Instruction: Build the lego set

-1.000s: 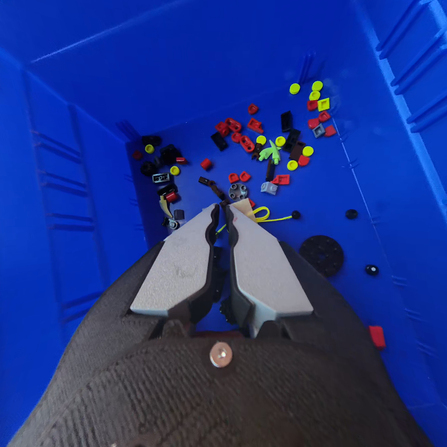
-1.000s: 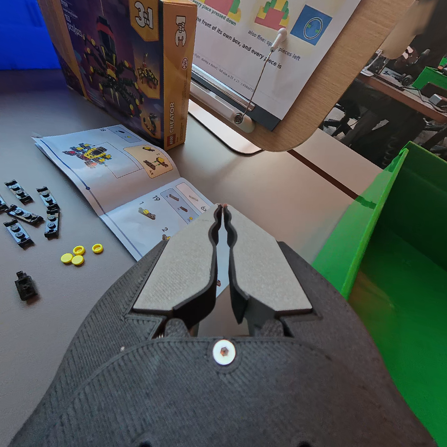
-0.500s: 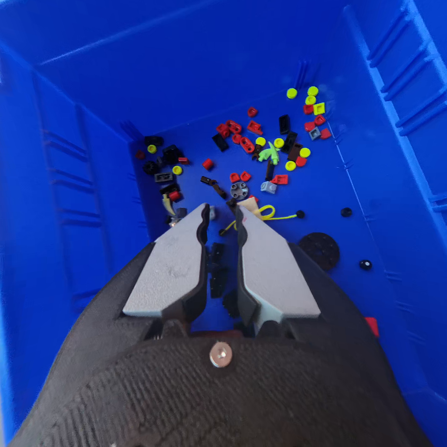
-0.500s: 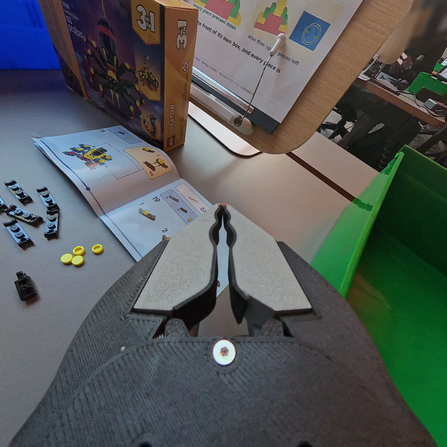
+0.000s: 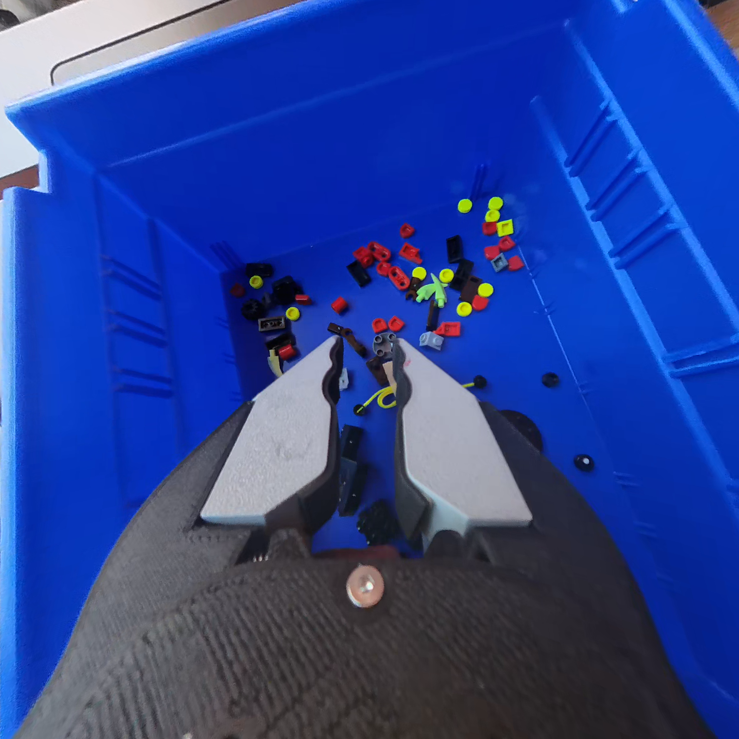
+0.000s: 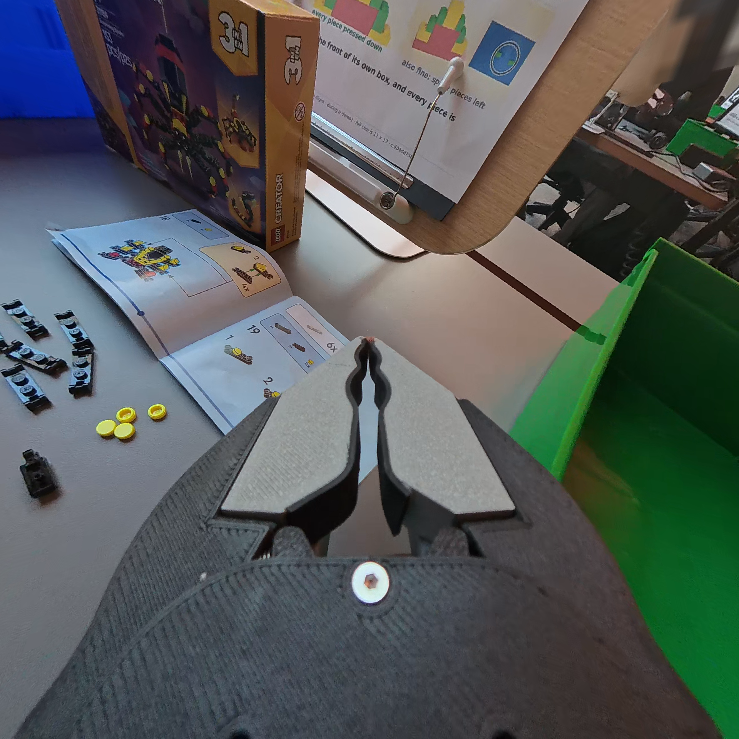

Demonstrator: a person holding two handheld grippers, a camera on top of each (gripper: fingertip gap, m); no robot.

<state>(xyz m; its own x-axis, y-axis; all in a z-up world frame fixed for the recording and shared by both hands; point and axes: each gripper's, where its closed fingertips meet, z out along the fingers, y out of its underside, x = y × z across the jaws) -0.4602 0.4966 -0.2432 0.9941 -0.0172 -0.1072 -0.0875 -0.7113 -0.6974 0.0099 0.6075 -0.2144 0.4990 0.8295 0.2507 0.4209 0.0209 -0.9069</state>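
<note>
My left gripper [image 5: 366,344] is open and empty, raised above the floor of a blue bin [image 5: 320,132]. Loose Lego pieces lie scattered on the bin floor: red pieces [image 5: 396,276], yellow round tiles [image 5: 464,206], black pieces [image 5: 352,440], a green plant piece [image 5: 430,292], a grey round piece [image 5: 383,344] and a yellow string [image 5: 382,400]. My right gripper [image 6: 367,340] is shut and empty above the open instruction booklet [image 6: 192,296]. Black plates [image 6: 30,356], yellow round tiles [image 6: 124,424] and a small black piece [image 6: 38,474] lie on the table at left.
The Lego set box [image 6: 192,112] stands behind the booklet. A wooden board with a printed sheet [image 6: 420,80] leans at the back. A green bin [image 6: 660,420] stands at the right. The blue bin's tall walls surround my left gripper.
My left gripper has opened from nearly shut and pulled back up out of the bin, so the rim and table beyond now show. The right gripper has hardly moved.
</note>
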